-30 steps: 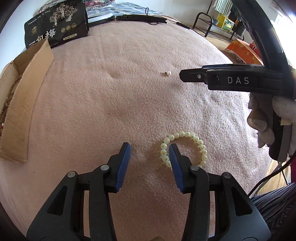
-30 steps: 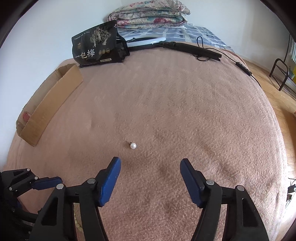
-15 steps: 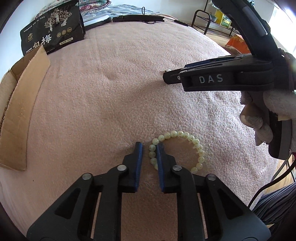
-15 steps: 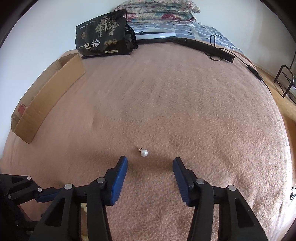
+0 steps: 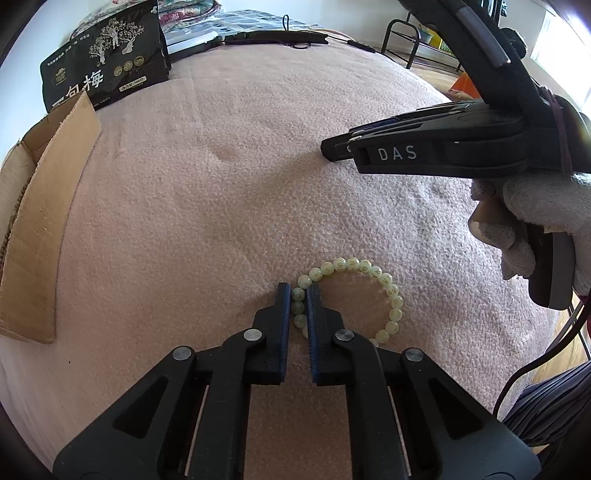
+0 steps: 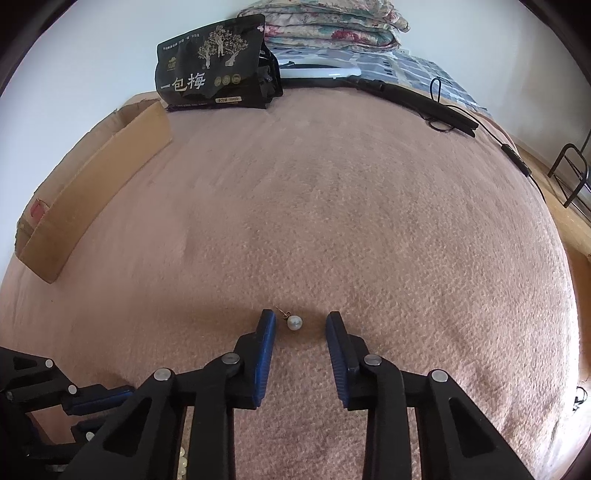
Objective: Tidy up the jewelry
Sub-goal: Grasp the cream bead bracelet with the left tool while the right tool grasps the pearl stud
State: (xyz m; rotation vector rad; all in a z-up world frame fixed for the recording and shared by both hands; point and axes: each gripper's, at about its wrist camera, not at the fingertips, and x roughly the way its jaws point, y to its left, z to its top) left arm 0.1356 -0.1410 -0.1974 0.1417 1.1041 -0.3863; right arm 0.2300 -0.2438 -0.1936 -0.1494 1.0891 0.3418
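Note:
A pale green bead bracelet (image 5: 384, 284) lies on the pink blanket (image 5: 229, 206). My left gripper (image 5: 298, 295) is shut on the bracelet's left side, its blue pads pressing the beads. A small pearl earring (image 6: 294, 322) rests on the blanket between the blue pads of my right gripper (image 6: 300, 322), whose jaws are closing; a gap still shows on each side of the pearl. In the left wrist view the right gripper (image 5: 332, 149) reaches in from the right, held by a gloved hand (image 5: 532, 218), and hides the pearl.
An open cardboard box (image 5: 40, 206) sits at the blanket's left edge. A black snack bag (image 6: 212, 70) stands at the back, with folded quilts (image 6: 332, 26) behind it. A black cable and bar (image 6: 424, 103) lie at the far right. A metal rack (image 5: 417, 40) stands on the floor.
My left gripper's jaws closed from around the bracelet's left side onto its beads. My right gripper moved forward to the pearl and its jaws narrowed around it.

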